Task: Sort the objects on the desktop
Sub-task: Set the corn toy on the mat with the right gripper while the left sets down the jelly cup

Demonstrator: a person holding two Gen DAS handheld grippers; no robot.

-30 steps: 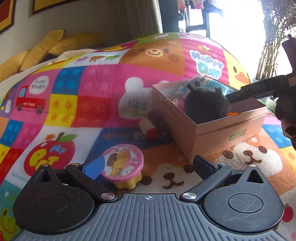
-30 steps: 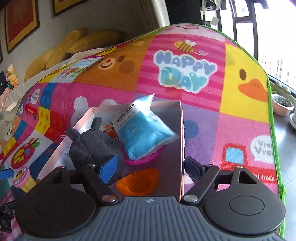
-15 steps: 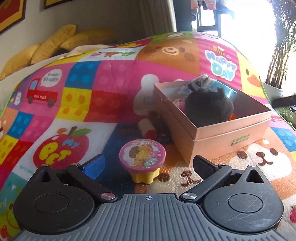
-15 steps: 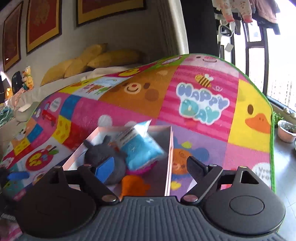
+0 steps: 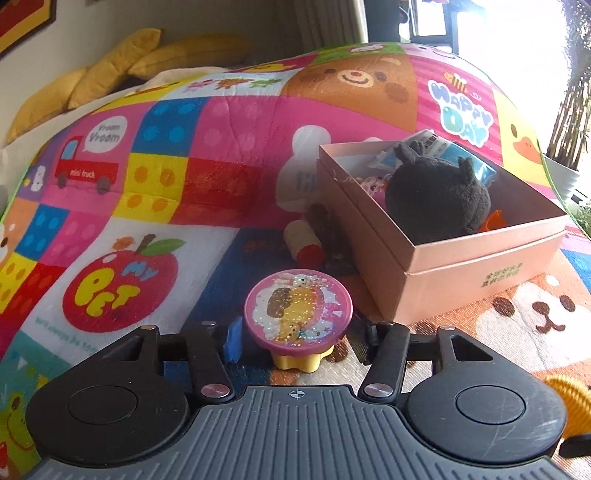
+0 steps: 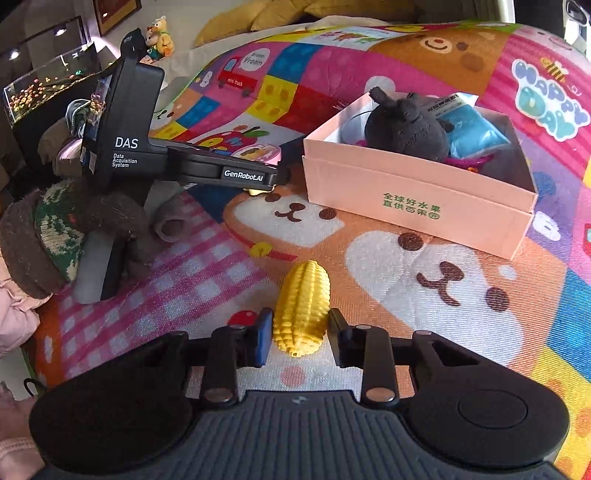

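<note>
Left to right, left wrist view: left gripper (image 5: 295, 341) wide open around pink-lidded toy (image 5: 298, 314), lower centre, fingers not touching; pink box (image 5: 480, 266) at right, dark plush (image 5: 436, 195) inside. Right wrist view: right gripper (image 6: 300, 338) partly open, straddling yellow corn (image 6: 304, 312), lower centre, contact unclear; box upper right.

A colourful cartoon play mat (image 5: 229, 155) is spread over the surface. Behind the mat, yellow cushions (image 5: 110, 77) are seen against the wall, and a framed picture (image 5: 22, 18) is hung above them. To the right of the mat, a potted bamboo plant (image 5: 569, 122) is placed. Beyond the mat's left edge, a lit fish tank (image 6: 44, 85) and a small stuffed figure (image 6: 160, 37) are seen.
</note>
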